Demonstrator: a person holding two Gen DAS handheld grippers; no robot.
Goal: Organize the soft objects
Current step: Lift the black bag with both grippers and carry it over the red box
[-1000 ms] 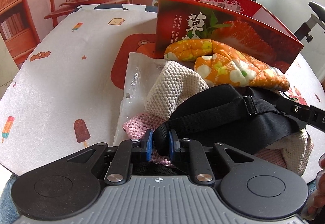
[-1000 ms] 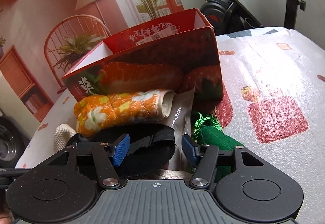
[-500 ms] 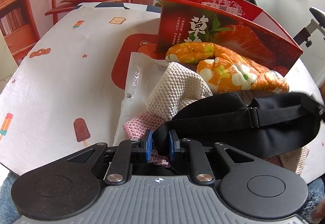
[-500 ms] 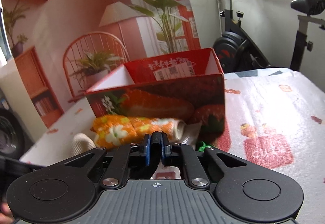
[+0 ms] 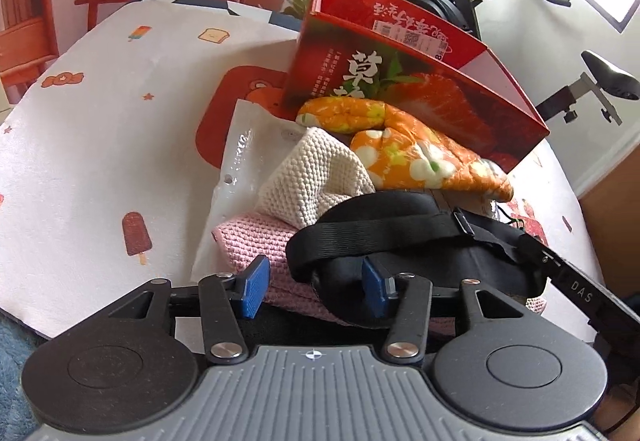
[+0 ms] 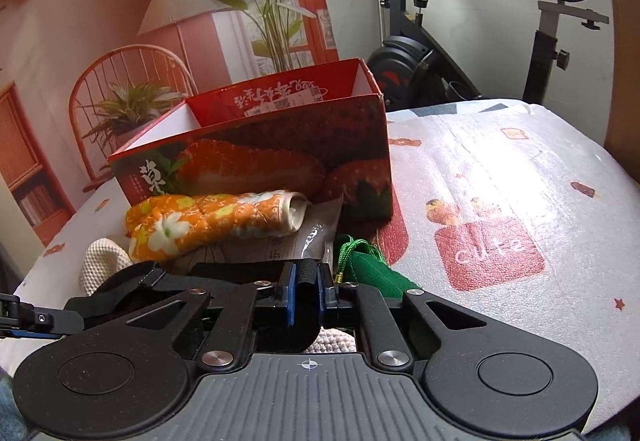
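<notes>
A black eye mask [image 5: 420, 241] with an elastic strap lies on a pile of soft things in front of the red strawberry box [image 5: 404, 81]. My left gripper [image 5: 312, 287] is open, its blue pads either side of the mask's near end. My right gripper [image 6: 306, 295] is shut on the black eye mask [image 6: 306, 275] at its other end. The pile holds an orange flowered cloth [image 5: 416, 153], a cream knit [image 5: 320, 177] and a pink knit [image 5: 252, 241]. The orange cloth [image 6: 208, 221] and the box [image 6: 256, 161] also show in the right wrist view.
A white plastic bag [image 5: 236, 169] lies under the pile. A green pouch with a tassel [image 6: 368, 269] lies right of the mask. The printed tablecloth [image 5: 100, 145] spreads to the left and to the right [image 6: 500, 201]. An exercise bike [image 6: 440, 53] stands behind the table.
My left gripper has opened and let go of the mask's strap. My right gripper closed on the mask's other end and keeps hold; the mask has sunk back onto the pile.
</notes>
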